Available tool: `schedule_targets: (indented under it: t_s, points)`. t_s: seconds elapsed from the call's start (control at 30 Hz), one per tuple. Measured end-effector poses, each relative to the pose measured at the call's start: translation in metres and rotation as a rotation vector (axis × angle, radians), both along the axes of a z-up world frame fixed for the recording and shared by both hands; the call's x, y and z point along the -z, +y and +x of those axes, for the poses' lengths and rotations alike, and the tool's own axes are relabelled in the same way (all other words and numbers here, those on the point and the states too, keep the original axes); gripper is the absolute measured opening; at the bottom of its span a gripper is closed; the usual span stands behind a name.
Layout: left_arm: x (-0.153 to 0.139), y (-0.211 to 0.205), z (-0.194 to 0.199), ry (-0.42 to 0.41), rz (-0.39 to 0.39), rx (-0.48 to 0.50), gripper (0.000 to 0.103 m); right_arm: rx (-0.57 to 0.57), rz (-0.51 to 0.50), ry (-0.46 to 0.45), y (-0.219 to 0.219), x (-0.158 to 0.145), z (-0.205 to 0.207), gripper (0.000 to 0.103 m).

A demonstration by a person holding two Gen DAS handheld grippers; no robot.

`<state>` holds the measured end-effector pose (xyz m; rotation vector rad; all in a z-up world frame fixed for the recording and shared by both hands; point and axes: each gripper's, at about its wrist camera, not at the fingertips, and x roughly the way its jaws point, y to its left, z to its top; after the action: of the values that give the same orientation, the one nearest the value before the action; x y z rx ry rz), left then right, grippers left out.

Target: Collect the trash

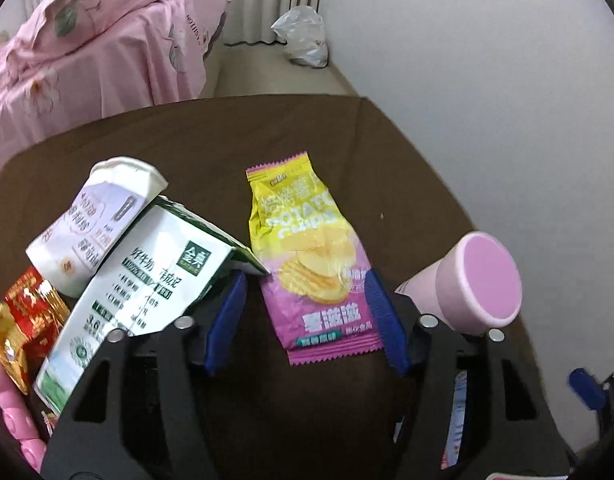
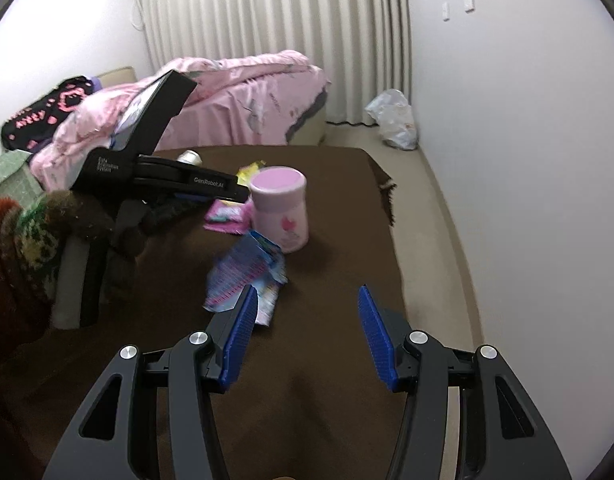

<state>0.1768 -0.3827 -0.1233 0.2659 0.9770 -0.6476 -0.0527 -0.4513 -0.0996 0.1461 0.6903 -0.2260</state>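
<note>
Surface: brown table (image 1: 315, 128) by the white wall, pink bedding (image 2: 243, 104) behind it.
Your left gripper (image 1: 305, 314): spread wide, grasping nothing; the chip packet (image 1: 307, 256) lies flat between its blue pads.
Your right gripper (image 2: 305, 336): also spread wide and empty, its left pad at the blue-and-pink wrapper (image 2: 247, 280).
Other trash: green-and-white milk carton (image 1: 147, 288) leaning beside a white cup (image 1: 95, 220), red wrapper (image 1: 23, 320) at far left.
Pink jar (image 2: 281, 208): upright, near the wrappers.

Colours on the brown table (image 1: 211, 136)
Yellow-and-magenta chip packet (image 1: 311, 256), green-and-white milk carton (image 1: 147, 292), pink cup (image 1: 471, 284), red-gold wrapper (image 1: 23, 320).
</note>
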Motion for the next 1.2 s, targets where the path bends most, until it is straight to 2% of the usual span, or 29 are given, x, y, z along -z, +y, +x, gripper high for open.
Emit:
schedule_targets:
  t_s: [0.1,0.13,0.2,0.37,0.47,0.53,0.57,0.6,0.67,0.73,0.83,0.93,1.1,1.2]
  points:
    - [0.003,0.010,-0.007,-0.011,0.010,0.031,0.003,0.001,-0.027,0.011,0.003,0.002,-0.001,0.049]
    - [0.003,0.016,-0.009,0.005,0.002,0.036,0.000,-0.002,-0.029,0.008,0.004,0.001,0.000,0.049]
    - [0.002,0.033,-0.016,0.023,-0.005,0.044,0.000,-0.019,-0.010,0.000,0.004,0.001,0.001,0.049]
    - [0.004,0.079,-0.044,0.043,0.031,0.058,0.000,-0.090,0.078,-0.011,0.006,0.001,0.010,0.049]
    - [0.001,0.103,-0.048,0.070,-0.037,0.034,0.000,-0.116,0.126,0.018,0.005,0.010,0.026,0.049]
    - [-0.003,0.110,-0.046,0.105,-0.114,0.043,0.003,-0.126,0.168,0.074,0.002,0.022,0.046,0.049]
    - [-0.004,0.110,-0.045,0.117,-0.136,0.048,0.012,-0.126,0.179,0.103,0.003,0.027,0.053,0.049]
    - [-0.004,0.107,-0.044,0.125,-0.159,0.056,0.032,-0.121,0.195,0.155,0.004,0.034,0.062,0.050]
    - [-0.006,0.101,-0.044,0.129,-0.194,0.072,0.047,-0.154,0.184,0.145,0.011,0.033,0.061,0.019]
    - [-0.004,0.086,-0.044,0.165,-0.221,0.105,0.049,-0.182,0.149,0.126,0.016,0.027,0.053,0.009]
    - [0.004,0.063,-0.040,0.184,-0.202,0.122,0.049,-0.152,0.120,0.099,0.012,0.021,0.038,0.004]
    - [0.006,0.053,-0.025,0.153,-0.201,0.087,0.049,-0.106,0.139,0.052,-0.003,0.012,0.018,0.004]
    - [0.007,0.036,0.006,0.183,-0.229,0.064,0.052,-0.053,0.160,0.011,-0.026,0.008,0.000,0.004]
    - [0.003,0.022,-0.005,0.122,-0.150,0.097,0.053,-0.042,0.172,0.006,-0.032,0.011,0.000,0.004]
